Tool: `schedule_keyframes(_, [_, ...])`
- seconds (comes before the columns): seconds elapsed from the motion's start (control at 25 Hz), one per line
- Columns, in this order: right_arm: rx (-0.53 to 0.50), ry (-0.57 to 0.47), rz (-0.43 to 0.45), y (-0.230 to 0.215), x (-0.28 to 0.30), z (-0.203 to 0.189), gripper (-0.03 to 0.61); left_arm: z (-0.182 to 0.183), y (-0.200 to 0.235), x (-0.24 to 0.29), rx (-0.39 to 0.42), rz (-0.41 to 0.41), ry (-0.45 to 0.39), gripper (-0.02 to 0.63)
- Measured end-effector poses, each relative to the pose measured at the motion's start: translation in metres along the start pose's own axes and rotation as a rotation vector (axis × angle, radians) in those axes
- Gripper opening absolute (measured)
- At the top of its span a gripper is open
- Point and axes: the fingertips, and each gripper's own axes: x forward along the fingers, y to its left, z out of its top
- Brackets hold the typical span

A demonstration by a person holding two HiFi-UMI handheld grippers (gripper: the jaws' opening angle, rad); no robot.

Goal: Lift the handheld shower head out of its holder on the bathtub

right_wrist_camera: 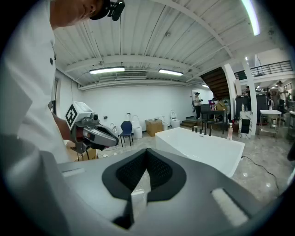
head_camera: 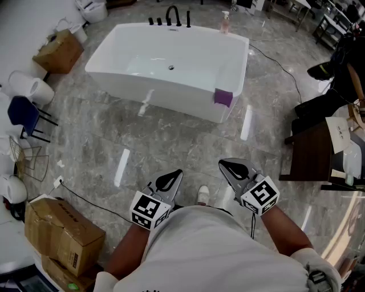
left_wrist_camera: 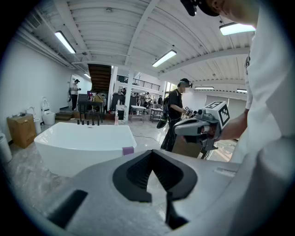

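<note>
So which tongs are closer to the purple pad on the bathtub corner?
Right. The right tongs are nearly in line with the purple pad; the left tongs are farther left.

**White tub, grey veined floor**

The bathtub is plain glossy white, with a purple patch at one corner. The taps are black and the bottle is pink. The floor is grey stone, mottled and veined in paler grey, with white streaks of glare. The left gripper and the right gripper are light grey, their jaws lined in black. Each carries a cube patterned with black-and-white squares. The shirt and the shoe are white. The cardboard boxes are brown, the chair dark blue, the table dark brown
</note>
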Motion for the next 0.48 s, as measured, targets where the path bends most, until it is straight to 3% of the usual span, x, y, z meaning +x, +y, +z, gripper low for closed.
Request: schedule_keyframes(0.48, [0.026, -0.001, 0.057, -0.023, 0.002, -0.009, 0.011, 0.009, -0.001, 0.028, 0.001, 0.032, 0.008, 0.010])
